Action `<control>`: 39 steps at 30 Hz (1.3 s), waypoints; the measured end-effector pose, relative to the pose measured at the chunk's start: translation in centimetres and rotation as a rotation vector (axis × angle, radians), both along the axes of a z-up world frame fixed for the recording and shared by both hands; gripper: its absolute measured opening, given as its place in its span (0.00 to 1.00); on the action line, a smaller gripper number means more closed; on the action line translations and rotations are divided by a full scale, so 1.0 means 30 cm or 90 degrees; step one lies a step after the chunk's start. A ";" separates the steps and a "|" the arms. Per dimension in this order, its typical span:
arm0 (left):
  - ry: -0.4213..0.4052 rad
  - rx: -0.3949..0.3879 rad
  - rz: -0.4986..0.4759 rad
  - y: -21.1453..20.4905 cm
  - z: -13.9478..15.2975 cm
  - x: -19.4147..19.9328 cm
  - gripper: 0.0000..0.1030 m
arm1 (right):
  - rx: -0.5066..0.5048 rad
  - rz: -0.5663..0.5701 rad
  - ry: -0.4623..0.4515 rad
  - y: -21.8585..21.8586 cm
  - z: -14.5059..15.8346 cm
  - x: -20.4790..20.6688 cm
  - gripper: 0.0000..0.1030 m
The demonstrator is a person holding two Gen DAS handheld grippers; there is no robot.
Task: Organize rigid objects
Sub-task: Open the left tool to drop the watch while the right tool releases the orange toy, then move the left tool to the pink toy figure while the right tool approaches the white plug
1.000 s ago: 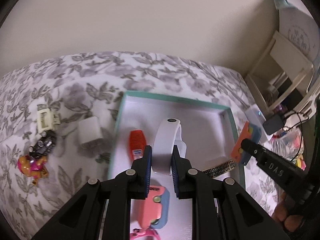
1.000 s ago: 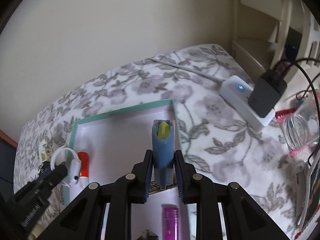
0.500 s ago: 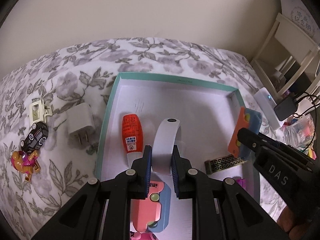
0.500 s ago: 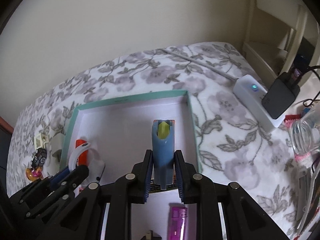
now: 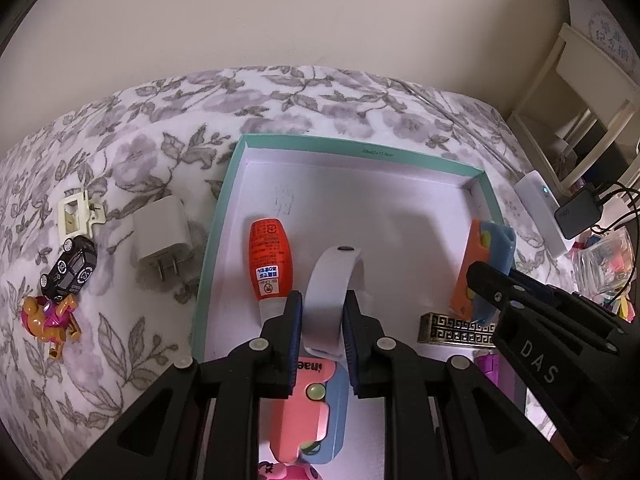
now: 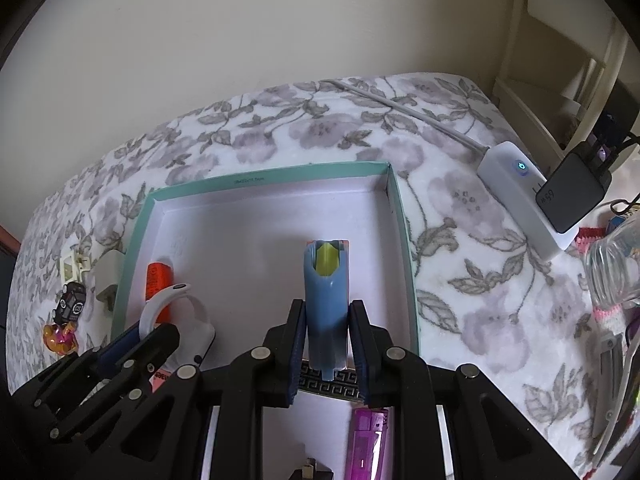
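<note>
My left gripper (image 5: 322, 316) is shut on a white wristband (image 5: 330, 288) and holds it inside the teal-rimmed box (image 5: 360, 148), beside an orange bottle (image 5: 269, 258). My right gripper (image 6: 326, 336) is shut on a blue and orange toy block (image 6: 325, 300), held over the box's right half (image 6: 402, 240). The block also shows in the left wrist view (image 5: 482, 264), and the wristband in the right wrist view (image 6: 172, 306). A pink and blue block (image 5: 310, 408), a patterned brass bar (image 5: 456, 328) and a purple lighter (image 6: 366, 444) lie in the box.
Left of the box on the floral cloth lie a white charger (image 5: 162, 242), a cream clip (image 5: 74, 212), a black toy car (image 5: 70, 266) and an orange-pink figure (image 5: 48, 316). A white power strip (image 6: 528, 204) with a black adapter (image 6: 574, 192) and a glass jar (image 6: 616, 268) stand at right.
Both grippers have moved lower and further over the box, still holding their objects. The wristband now sits close beside the orange bottle.
</note>
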State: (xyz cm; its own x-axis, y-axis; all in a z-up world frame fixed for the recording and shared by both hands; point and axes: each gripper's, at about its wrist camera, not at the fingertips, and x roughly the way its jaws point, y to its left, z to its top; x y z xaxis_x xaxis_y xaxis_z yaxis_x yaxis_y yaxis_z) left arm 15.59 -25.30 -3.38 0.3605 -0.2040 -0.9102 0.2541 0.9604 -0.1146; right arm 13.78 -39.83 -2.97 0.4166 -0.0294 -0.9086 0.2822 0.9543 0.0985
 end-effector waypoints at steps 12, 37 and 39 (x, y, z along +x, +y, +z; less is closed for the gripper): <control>-0.020 -0.014 0.016 0.031 0.071 0.008 0.52 | -0.027 0.006 -0.038 0.019 0.103 -0.002 0.33; -0.042 0.041 0.164 0.241 0.166 0.083 0.80 | -0.052 0.020 -0.078 0.058 0.173 0.005 0.82; -0.039 0.050 0.173 0.251 0.162 0.086 0.81 | -0.053 0.022 -0.079 0.059 0.172 0.006 0.86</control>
State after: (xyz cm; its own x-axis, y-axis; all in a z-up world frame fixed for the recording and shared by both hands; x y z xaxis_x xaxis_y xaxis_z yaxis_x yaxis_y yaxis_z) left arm 18.16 -17.76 1.50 0.4475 -0.0224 -0.8940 -0.0089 0.9995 -0.0295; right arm 13.97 -38.05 2.20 0.5276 -0.0865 -0.8451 0.2401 0.9694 0.0506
